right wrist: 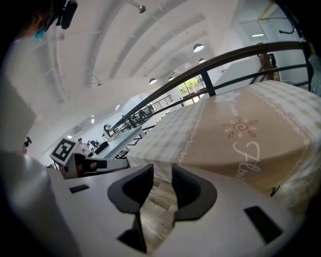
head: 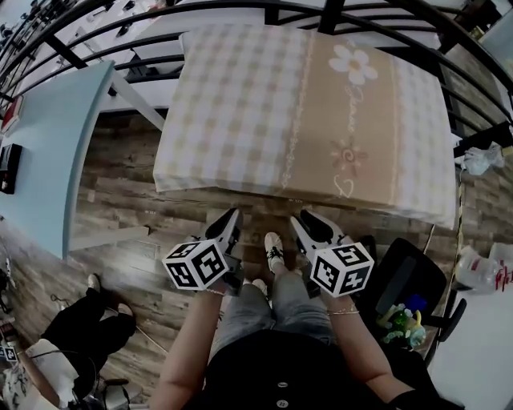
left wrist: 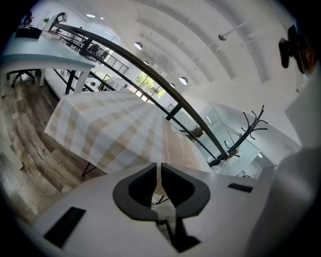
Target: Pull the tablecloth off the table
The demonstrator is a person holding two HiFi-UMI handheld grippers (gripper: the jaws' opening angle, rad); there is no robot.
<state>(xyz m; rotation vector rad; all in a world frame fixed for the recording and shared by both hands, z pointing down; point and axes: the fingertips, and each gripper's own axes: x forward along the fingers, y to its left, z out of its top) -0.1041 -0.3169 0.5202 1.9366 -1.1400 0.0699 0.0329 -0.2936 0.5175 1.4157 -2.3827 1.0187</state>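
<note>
A beige and white checked tablecloth [head: 296, 112] with flower prints covers the table ahead, its near hem hanging over the front edge. Both grippers hover side by side just short of that hem, above my legs. My left gripper [head: 232, 215] has its jaws together with nothing between them; in the left gripper view the left gripper [left wrist: 159, 164] points at the tablecloth [left wrist: 120, 130] from a short way off. My right gripper [head: 309, 216] stands with a gap between its jaws; in the right gripper view the right gripper [right wrist: 162, 168] shows only floor in that gap, with the tablecloth [right wrist: 235, 130] beyond.
A light blue table [head: 48, 136] stands to the left. A black railing [head: 240, 10] curves behind the covered table. A black chair [head: 409, 280] with coloured items is at the right, and a person in dark clothes [head: 72, 328] is at the lower left. The floor is wooden planks.
</note>
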